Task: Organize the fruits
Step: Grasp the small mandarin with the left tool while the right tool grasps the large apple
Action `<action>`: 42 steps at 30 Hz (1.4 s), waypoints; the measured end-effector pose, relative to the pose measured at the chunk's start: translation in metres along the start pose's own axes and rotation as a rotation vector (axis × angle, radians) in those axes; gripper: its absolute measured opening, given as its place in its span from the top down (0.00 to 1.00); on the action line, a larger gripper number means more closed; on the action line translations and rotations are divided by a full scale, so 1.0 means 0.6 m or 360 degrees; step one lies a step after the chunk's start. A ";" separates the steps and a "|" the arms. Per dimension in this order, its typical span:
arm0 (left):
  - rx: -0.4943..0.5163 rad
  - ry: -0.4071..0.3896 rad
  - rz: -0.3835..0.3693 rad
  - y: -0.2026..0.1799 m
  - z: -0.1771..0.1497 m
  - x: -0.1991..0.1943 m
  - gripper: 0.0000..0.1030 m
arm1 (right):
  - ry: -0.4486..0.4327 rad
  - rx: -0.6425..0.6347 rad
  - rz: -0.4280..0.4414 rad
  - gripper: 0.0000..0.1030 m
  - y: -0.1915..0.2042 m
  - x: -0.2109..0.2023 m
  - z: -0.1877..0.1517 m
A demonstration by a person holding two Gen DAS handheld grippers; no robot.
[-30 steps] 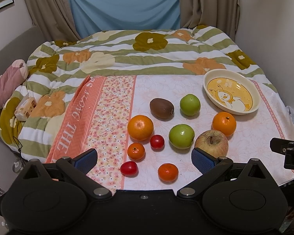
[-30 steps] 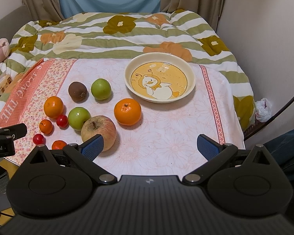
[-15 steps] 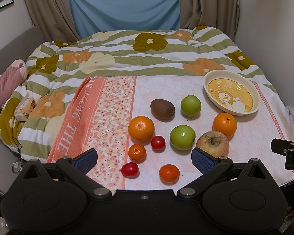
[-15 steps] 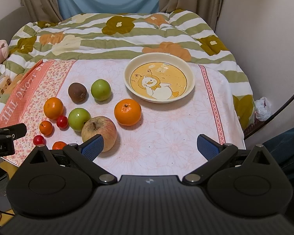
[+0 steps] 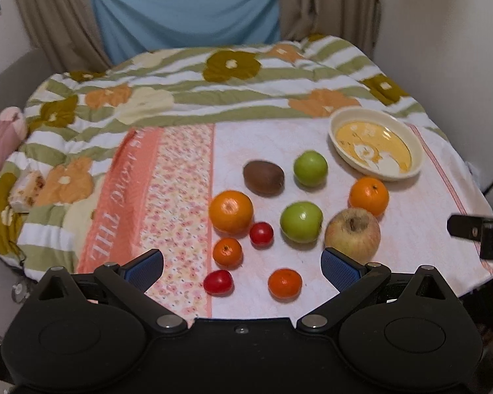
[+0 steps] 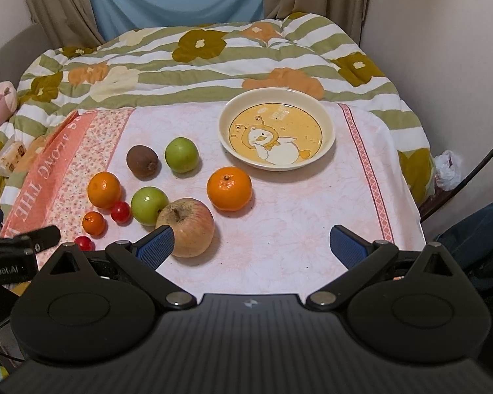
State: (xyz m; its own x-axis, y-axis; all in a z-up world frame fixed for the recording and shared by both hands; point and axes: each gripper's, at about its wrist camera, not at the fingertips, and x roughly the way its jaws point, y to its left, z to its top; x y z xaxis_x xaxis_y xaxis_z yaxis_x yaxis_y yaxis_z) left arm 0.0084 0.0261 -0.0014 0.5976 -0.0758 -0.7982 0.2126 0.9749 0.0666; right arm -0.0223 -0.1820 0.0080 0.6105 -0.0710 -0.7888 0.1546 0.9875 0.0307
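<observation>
In the right wrist view only part of one cherry tomato point(image 6: 84, 242) is seen at 8 o'clock, cut off by the body of the tool, and the lowest mandarin is hidden completely. A black part of the left tool point(image 6: 23, 241) enters this view from the left edge. The left wrist view is a little blurred, so the drawing inside the bowl point(image 5: 414, 151) is not clear there; in the right wrist view it is read as a cartoon duck on yellow.

The left tool point(image 5: 241, 266) is opened wide and nothing is held; between its blue pads point(image 5: 144, 267) are seen a cherry tomato point(image 5: 217, 282) and a small mandarin point(image 5: 285, 283), without contact. The right tool point(image 6: 251, 246) is also opened wide and holds nothing. Its left pad point(image 6: 154, 248) stands in front of the red-yellow apple point(image 6: 185, 226); contact cannot be told.

The fruits are laid on a pink floral cloth point(image 6: 295, 229) over the bed, all outside the cream bowl point(image 6: 327, 121), which is at 1 o'clock from them. A brown kiwi point(image 6: 142, 161) and a green apple point(image 6: 181, 155) are at the far side, just beside each other. An orange point(image 6: 229, 188) is near the bowl, at 7 o'clock of it. A second green apple point(image 6: 149, 205) touches the big apple, and a second cherry tomato point(image 6: 120, 211) lies beside it. Another orange point(image 6: 104, 189) and a small mandarin point(image 6: 94, 223) are at the left.
</observation>
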 end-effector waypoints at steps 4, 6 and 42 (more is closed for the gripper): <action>0.0006 0.0011 -0.0074 -0.002 -0.021 0.022 0.00 | -0.0031 -0.0107 -0.0009 0.00 0.014 0.015 -0.008; 0.0016 0.0033 -0.0062 -0.011 -0.033 0.034 0.01 | -0.0019 -0.0158 0.0009 0.00 0.018 0.032 -0.009; -0.0121 0.0110 0.0273 -0.119 -0.083 0.197 0.57 | 0.0161 -0.0733 0.0624 0.00 0.077 0.259 0.001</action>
State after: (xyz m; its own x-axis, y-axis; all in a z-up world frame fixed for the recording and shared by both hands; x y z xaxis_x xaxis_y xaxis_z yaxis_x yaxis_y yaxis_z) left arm 0.0255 -0.0422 -0.1304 0.5651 0.1050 -0.8183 0.0514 0.9855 0.1620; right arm 0.0798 -0.1477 -0.1128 0.4739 0.3011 -0.8275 -0.4319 0.8984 0.0795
